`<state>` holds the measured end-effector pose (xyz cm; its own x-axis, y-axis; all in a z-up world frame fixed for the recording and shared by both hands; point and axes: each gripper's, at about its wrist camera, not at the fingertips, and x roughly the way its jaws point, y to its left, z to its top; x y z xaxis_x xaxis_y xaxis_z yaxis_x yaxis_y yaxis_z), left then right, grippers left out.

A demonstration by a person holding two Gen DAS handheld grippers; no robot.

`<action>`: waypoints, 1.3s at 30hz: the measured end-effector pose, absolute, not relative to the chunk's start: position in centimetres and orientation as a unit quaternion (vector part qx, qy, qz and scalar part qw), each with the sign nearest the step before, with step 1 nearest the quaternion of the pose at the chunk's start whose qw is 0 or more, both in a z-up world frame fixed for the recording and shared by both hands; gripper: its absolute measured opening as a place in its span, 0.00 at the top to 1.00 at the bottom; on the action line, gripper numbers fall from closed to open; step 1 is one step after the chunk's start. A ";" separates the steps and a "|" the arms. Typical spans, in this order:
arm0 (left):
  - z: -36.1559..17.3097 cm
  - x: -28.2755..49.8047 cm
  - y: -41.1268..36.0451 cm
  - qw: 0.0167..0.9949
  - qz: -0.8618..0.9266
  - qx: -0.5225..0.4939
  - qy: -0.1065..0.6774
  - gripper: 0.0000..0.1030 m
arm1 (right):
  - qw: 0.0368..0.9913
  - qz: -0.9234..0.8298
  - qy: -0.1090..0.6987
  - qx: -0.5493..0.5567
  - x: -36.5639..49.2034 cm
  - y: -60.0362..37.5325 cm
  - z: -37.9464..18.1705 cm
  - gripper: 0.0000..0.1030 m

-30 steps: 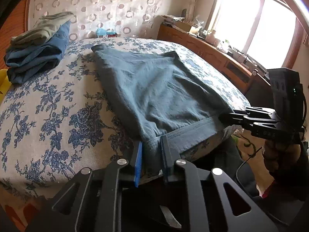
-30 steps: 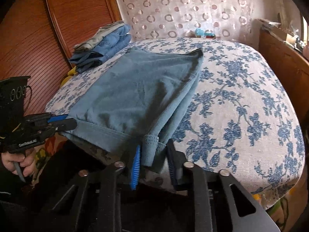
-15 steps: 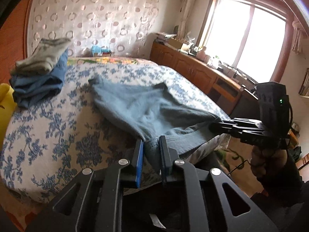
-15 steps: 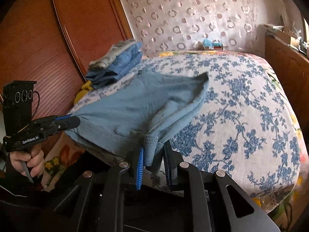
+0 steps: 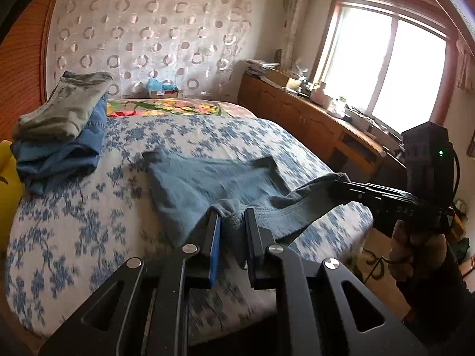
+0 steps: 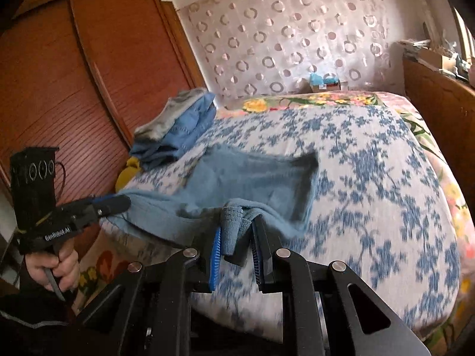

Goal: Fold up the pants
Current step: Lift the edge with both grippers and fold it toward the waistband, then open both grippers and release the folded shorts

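Blue-grey pants (image 5: 204, 184) (image 6: 252, 178) lie on the flowered bed, their near edge lifted off the sheet. My left gripper (image 5: 231, 216) is shut on one corner of that edge. In the right wrist view my right gripper (image 6: 237, 231) is shut on the other corner, bunched between its pads. The near edge hangs stretched between the two grippers. Each gripper shows in the other's view: the right gripper (image 5: 353, 185) at right, the left gripper (image 6: 118, 203) at left, both clamped on the cloth. The far end of the pants still rests on the bed.
A stack of folded clothes (image 5: 62, 130) (image 6: 178, 130) sits at the bed's far left by a wooden wardrobe (image 6: 74, 89). A yellow object (image 5: 9, 184) lies beside it. A cluttered wooden cabinet (image 5: 311, 112) runs under the window on the right. A person's hand (image 6: 56, 270) grips a handle.
Both grippers have risen with the near edge of the pants, which now hangs above the bed. The views have tilted up and show more of the wall and window.
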<state>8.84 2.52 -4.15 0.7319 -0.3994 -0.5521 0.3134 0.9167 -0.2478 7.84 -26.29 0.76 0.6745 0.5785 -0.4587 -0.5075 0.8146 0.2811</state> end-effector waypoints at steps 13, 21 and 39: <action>-4.6 15.1 3.0 0.934 -0.153 -0.059 0.317 0.84 | 0.926 0.248 0.282 0.042 15.2 -22.1 1.0 0.82; -4.7 15.3 2.6 0.943 -0.131 -0.037 0.303 0.48 | 0.931 0.221 0.291 0.011 16.8 -21.0 0.9 0.70; -9.6 13.3 4.0 0.912 -0.136 -0.040 0.384 0.39 | 0.905 0.221 0.361 -0.040 15.7 -22.4 -3.0 0.62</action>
<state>13.32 4.04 -9.63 0.6675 -0.2781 -0.6907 0.2169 0.9600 -0.1769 15.72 -22.43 -3.00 0.6414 0.3707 -0.6717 -0.4284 0.8994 0.0873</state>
